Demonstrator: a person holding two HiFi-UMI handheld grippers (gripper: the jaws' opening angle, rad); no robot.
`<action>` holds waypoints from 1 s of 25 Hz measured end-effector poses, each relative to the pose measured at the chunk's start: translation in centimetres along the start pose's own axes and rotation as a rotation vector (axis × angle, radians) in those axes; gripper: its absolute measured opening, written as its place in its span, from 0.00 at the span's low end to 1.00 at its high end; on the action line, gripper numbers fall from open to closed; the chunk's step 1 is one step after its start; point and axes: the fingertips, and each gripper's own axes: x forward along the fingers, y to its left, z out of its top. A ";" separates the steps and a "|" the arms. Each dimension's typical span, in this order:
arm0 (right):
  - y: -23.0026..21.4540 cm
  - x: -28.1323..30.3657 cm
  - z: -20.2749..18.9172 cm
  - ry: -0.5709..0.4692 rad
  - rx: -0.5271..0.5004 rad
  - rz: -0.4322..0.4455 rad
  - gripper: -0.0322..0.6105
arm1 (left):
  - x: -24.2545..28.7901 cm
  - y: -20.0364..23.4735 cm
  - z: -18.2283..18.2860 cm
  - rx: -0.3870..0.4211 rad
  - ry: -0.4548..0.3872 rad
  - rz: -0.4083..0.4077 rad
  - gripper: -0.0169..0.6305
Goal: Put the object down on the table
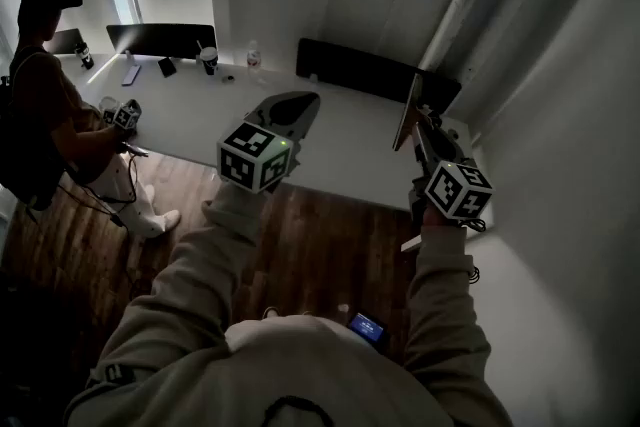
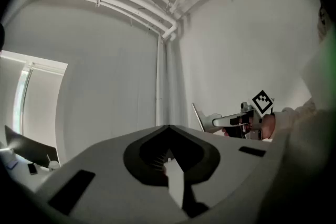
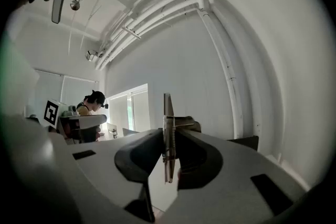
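Observation:
My right gripper [image 1: 422, 137] is held up over the right end of the white table [image 1: 345, 140], shut on a thin flat board [image 1: 407, 111] that stands upright on edge. In the right gripper view the board [image 3: 167, 107] shows edge-on, clamped between the two dark pads of that gripper [image 3: 168, 134]. My left gripper [image 1: 292, 107] hovers over the table's middle, its jaws together with nothing in them. The left gripper view shows those jaws [image 2: 169, 128] meeting at a point, and the right gripper [image 2: 236, 121] with the board [image 2: 198, 117] beyond them.
Another person [image 1: 45, 85] stands at the table's far left end holding a gripper. A monitor [image 1: 160, 38], cups [image 1: 208, 60] and a bottle [image 1: 253, 59] sit on that end. A dark panel [image 1: 375, 73] lines the table's back. The wooden floor [image 1: 300, 245] lies below me.

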 end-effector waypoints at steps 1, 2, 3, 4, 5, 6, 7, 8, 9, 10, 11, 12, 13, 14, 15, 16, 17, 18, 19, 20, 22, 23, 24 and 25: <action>0.0 0.0 0.0 0.001 -0.004 0.002 0.19 | -0.1 -0.1 -0.1 -0.002 0.001 0.000 0.02; 0.1 -0.1 0.0 0.001 -0.006 0.003 0.19 | -0.1 -0.2 -0.1 -0.003 0.001 0.001 0.02; 0.1 -0.1 0.1 0.000 -0.008 0.005 0.19 | -0.1 -0.2 0.0 -0.002 -0.001 0.001 0.02; 0.2 0.0 0.2 -0.002 -0.008 0.007 0.19 | -0.1 -0.2 0.2 0.004 -0.006 0.002 0.02; 0.3 0.1 0.2 -0.003 -0.007 0.009 0.19 | -0.2 -0.2 0.4 0.014 -0.011 0.003 0.02; 0.3 0.1 0.2 -0.005 -0.003 0.012 0.19 | -0.2 -0.1 0.6 0.024 -0.014 0.005 0.02; 0.4 0.1 0.2 -0.006 0.001 0.014 0.19 | -0.3 0.0 0.7 0.030 -0.014 0.008 0.02; 0.3 0.1 0.2 -0.008 0.005 0.016 0.19 | -0.3 0.2 0.8 0.029 -0.013 0.011 0.02; 0.2 0.0 0.2 -0.009 0.005 0.018 0.19 | -0.3 0.4 0.8 0.023 -0.012 0.014 0.02; 0.2 0.0 0.3 -0.011 0.003 0.021 0.19 | -0.3 0.6 0.7 0.013 -0.010 0.016 0.02; 0.3 0.0 0.4 -0.013 0.004 0.027 0.19 | -0.3 0.8 0.5 0.002 -0.005 0.017 0.02; 0.5 0.0 0.5 -0.016 0.007 0.036 0.19 | -0.2 0.8 0.2 -0.006 0.002 0.016 0.02; 0.7 0.0 0.6 -0.020 0.010 0.044 0.19 | -0.2 0.7 -0.1 -0.010 0.009 0.014 0.02; 0.7 0.0 0.7 -0.022 0.005 0.048 0.19 | 0.0 0.6 -0.4 -0.010 0.014 0.013 0.02; 0.6 0.0 0.9 -0.022 -0.004 0.049 0.19 | 0.1 0.5 -0.6 -0.011 0.017 0.013 0.02; 0.5 0.1 1.0 -0.023 -0.008 0.048 0.19 | 0.3 0.5 -0.8 -0.014 0.018 0.014 0.02; 0.3 0.1 1.1 -0.026 -0.002 0.047 0.19 | 0.5 0.5 -0.9 -0.019 0.017 0.017 0.02; 0.1 0.2 1.2 -0.030 0.007 0.046 0.19 | 0.7 0.6 -0.9 -0.024 0.015 0.019 0.02; -0.2 0.3 1.1 -0.030 0.011 0.045 0.19 | 1.0 0.6 -0.9 -0.028 0.013 0.020 0.02; -0.5 0.3 0.9 -0.029 0.013 0.043 0.19 | 1.2 0.7 -0.9 -0.031 0.010 0.020 0.02; -0.9 0.1 0.6 -0.026 0.024 0.039 0.19 | 1.7 0.5 -0.9 -0.027 0.014 0.018 0.02; -1.1 -0.1 0.4 -0.024 0.032 0.037 0.19 | 2.0 0.2 -1.1 -0.023 0.024 0.017 0.02; -1.3 -0.4 0.3 -0.022 0.035 0.037 0.19 | 2.4 -0.1 -1.4 -0.023 0.037 0.017 0.02; -1.6 -0.6 0.2 -0.019 0.035 0.037 0.19 | 2.9 -0.5 -1.7 -0.031 0.047 0.016 0.02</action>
